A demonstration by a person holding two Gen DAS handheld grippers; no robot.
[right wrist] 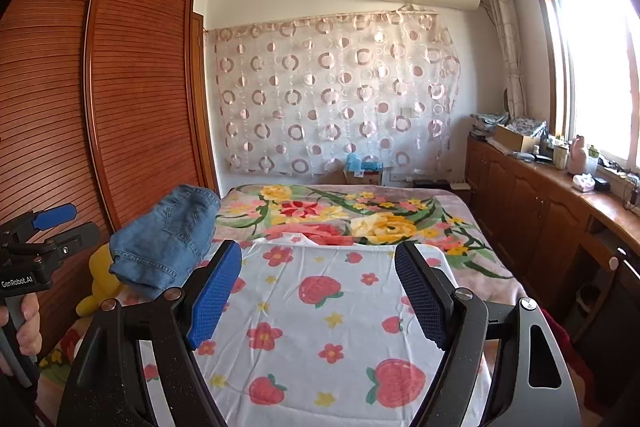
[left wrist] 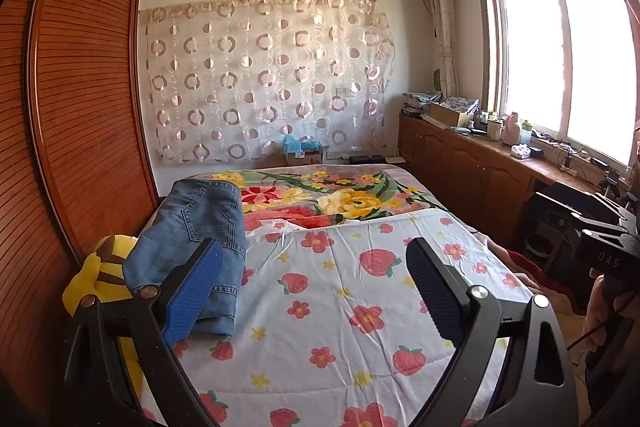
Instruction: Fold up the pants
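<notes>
Judging by the compact folded bundle of blue denim pants (left wrist: 192, 239) lying at ten o'clock on the strawberry-print white quilt (left wrist: 340, 307), your folding looks done. Both your left gripper (left wrist: 314, 291) and right gripper (right wrist: 318, 293) stand wide, holding nothing. The open cardboard box (right wrist: 516, 138) at two o'clock shows no contents.

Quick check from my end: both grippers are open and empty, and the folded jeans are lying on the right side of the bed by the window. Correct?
Not quite. The folded jeans lie on the left side of the bed, by the wooden wardrobe, not by the window; both wrist views show this. The rest holds: the left gripper and right gripper are open and empty.
</notes>
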